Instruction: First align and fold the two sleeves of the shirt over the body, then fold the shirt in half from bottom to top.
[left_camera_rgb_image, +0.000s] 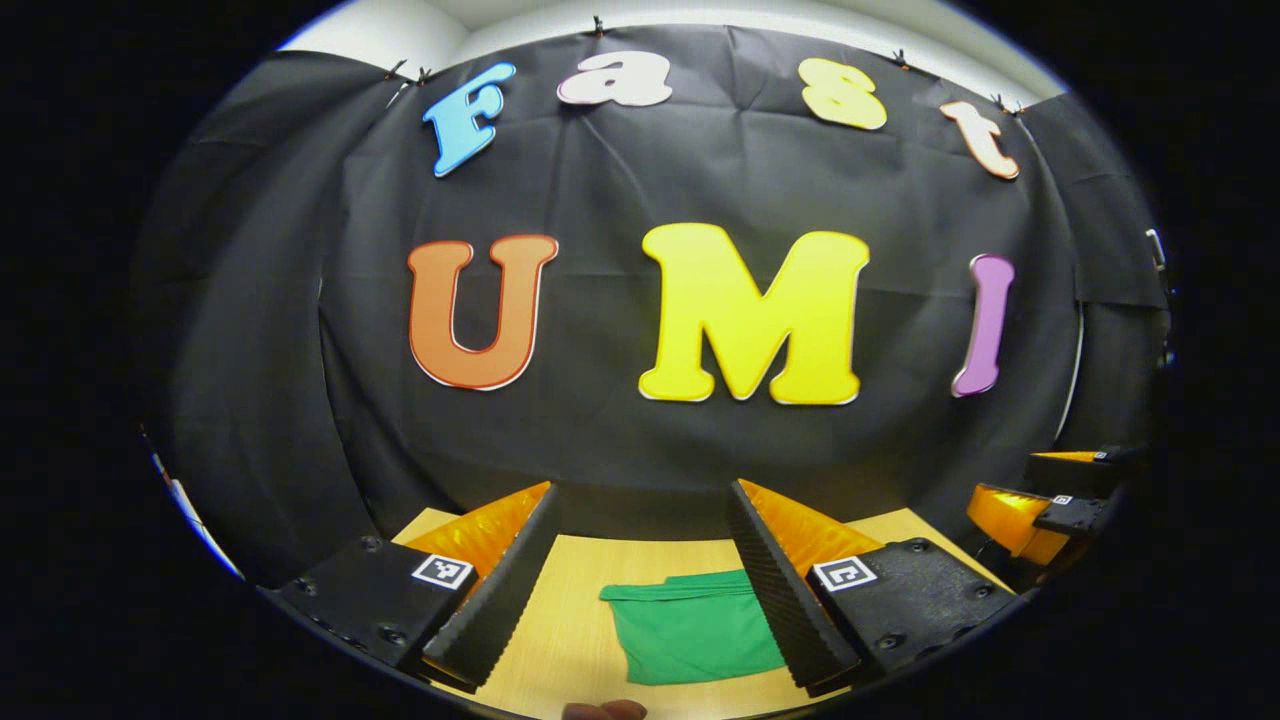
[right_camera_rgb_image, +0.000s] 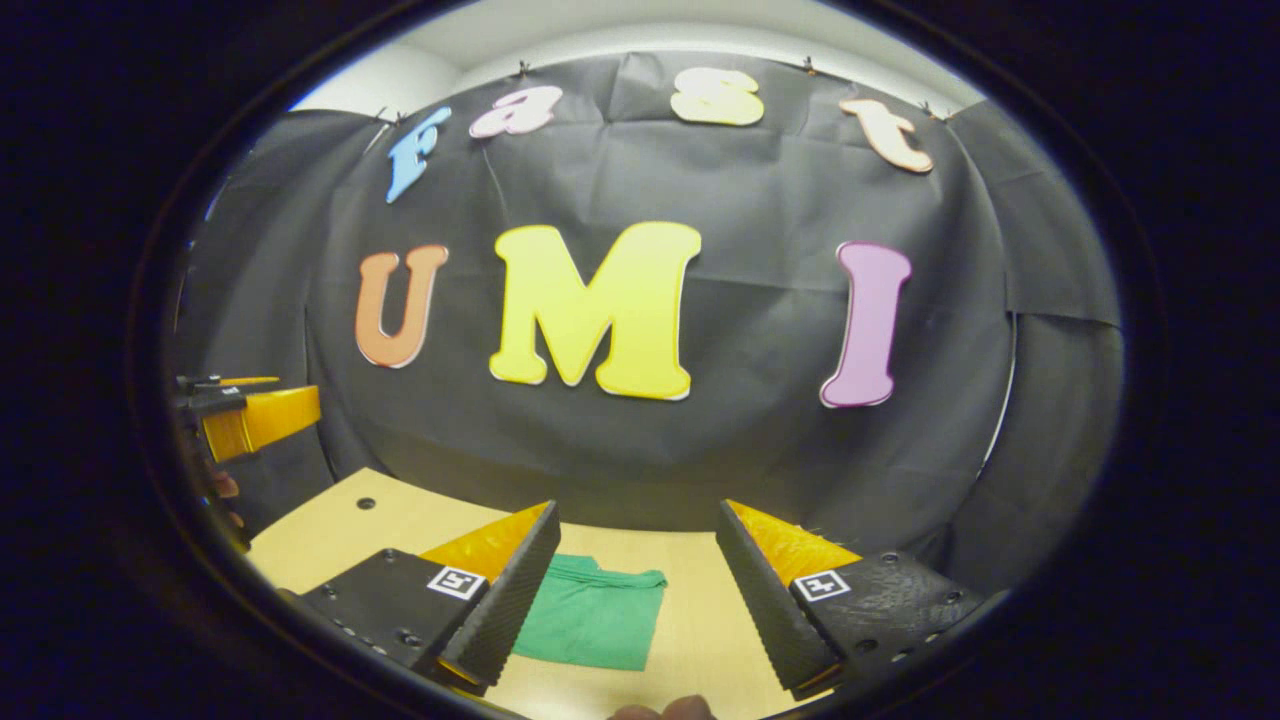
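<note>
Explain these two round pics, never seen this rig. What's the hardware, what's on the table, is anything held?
No robot arm: a person carries a hand-held gripper in each hand, each with a fisheye camera looking along its two fingers.

In the left gripper view, the left hand-held gripper is open and holds nothing. In the right gripper view, the right hand-held gripper is open too, also holding nothing.

Beyond the fingers, a green shirt, folded into a compact rectangle, lies flat on a light wooden table. Black cloth forms the booth's wall.
</note>
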